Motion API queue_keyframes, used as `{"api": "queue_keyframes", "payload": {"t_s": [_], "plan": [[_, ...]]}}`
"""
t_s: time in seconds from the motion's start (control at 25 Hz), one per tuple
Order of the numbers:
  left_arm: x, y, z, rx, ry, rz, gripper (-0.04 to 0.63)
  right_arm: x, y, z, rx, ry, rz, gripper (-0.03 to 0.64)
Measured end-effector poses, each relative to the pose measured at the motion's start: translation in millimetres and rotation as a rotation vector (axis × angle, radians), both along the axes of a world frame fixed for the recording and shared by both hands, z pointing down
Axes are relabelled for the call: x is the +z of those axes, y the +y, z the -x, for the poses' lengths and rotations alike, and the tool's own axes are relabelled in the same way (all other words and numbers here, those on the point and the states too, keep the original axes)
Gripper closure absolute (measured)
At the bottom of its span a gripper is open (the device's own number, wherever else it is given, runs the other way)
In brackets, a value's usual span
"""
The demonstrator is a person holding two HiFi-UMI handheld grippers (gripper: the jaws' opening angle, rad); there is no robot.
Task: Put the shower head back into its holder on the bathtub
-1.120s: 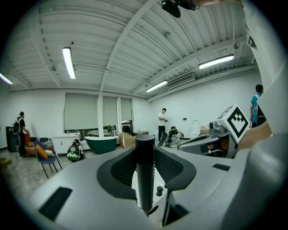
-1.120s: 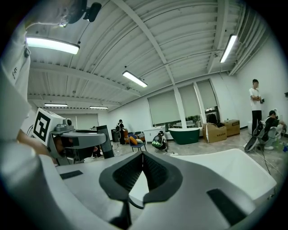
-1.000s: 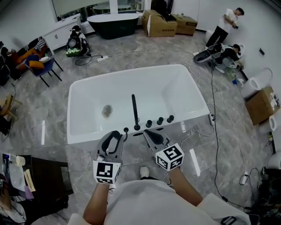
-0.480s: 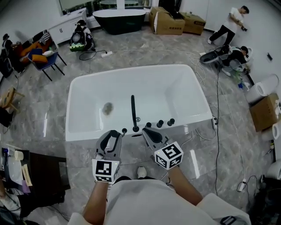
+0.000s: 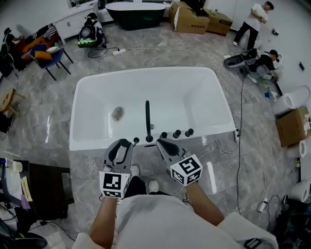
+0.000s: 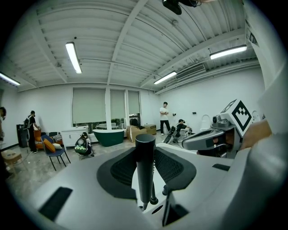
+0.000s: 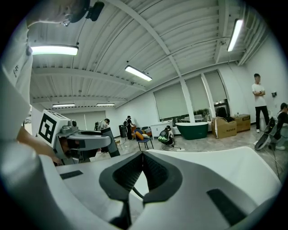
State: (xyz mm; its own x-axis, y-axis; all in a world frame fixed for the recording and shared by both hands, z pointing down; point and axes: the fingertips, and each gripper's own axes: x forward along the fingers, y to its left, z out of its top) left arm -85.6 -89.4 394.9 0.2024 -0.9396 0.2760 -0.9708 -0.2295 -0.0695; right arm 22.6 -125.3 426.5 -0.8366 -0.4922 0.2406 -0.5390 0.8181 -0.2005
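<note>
The white bathtub lies in front of me, and both grippers hang at its near rim. My left gripper is shut on the black stick-shaped shower head, held upright between the pads. Its lower end hangs just over the rim beside a small black round fitting and a dark oval opening. In the head view the shower head is mostly hidden by the gripper. My right gripper has its tips together. A thin dark hose shows in the gap below them.
A black faucet spout reaches over the tub, with three black knobs on the rim to its right. Cables trail on the floor at the right. People, cardboard boxes, a chair and a dark tub stand at the back.
Both grippers have sunk a little together and remain at the near rim. My view has tilted down, showing more floor and my feet. The grips look the same.
</note>
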Motion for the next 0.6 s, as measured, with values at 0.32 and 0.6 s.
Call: {"api": "queue_keyframes", "payload": {"t_s": [0.32, 0.6], "plan": [[17, -19, 13, 0.050, 0.019, 0.031, 0.462, 7, -16, 9, 0.051, 0.012, 0.026, 0.598], [35, -45, 19, 0.111, 0.030, 0.067, 0.462, 18, -34, 22, 0.079, 0.044, 0.041, 0.598]]}}
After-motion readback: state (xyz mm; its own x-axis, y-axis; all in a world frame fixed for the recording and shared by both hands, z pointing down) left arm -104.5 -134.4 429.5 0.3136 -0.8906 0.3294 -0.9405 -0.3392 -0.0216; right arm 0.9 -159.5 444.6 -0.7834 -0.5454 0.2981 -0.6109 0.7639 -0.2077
